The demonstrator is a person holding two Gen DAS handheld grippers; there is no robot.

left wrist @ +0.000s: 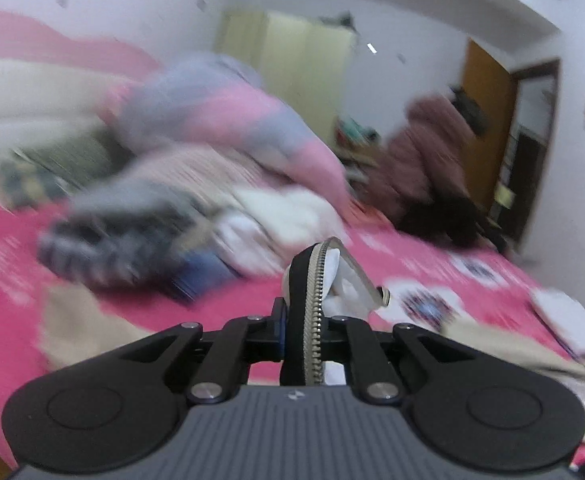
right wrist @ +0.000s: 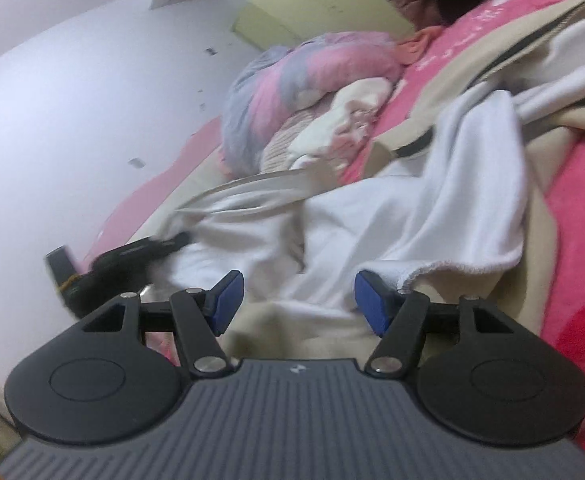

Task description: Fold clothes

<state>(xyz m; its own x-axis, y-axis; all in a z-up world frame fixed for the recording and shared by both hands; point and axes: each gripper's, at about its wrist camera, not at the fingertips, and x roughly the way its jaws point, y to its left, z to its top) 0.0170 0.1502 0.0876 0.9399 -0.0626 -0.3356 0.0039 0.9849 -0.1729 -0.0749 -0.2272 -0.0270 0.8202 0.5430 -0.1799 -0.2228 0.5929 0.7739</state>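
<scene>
In the left wrist view my left gripper (left wrist: 312, 314) is shut on the jacket's zipper edge (left wrist: 316, 280), a black tape with metal teeth and white lining that rises between the jaws and hides the fingertips. The jacket (right wrist: 372, 216), beige outside with white fleece inside, lies spread and rumpled on the pink bed in the right wrist view. My right gripper (right wrist: 298, 304) stands open just above it. Its blue pads (right wrist: 224, 304) are wide apart and press on nothing. A blurred black shape (right wrist: 132, 256) at the jacket's left edge may be the other gripper.
A pink bedspread (left wrist: 232, 304) covers the bed. A blurred pile of clothes (left wrist: 124, 232) and a pink and blue quilt (right wrist: 300, 76) lie toward the wall. A brown coat (left wrist: 424, 152) hangs near an orange door (left wrist: 488, 120). Folded white cloth (left wrist: 568, 320) sits at the right.
</scene>
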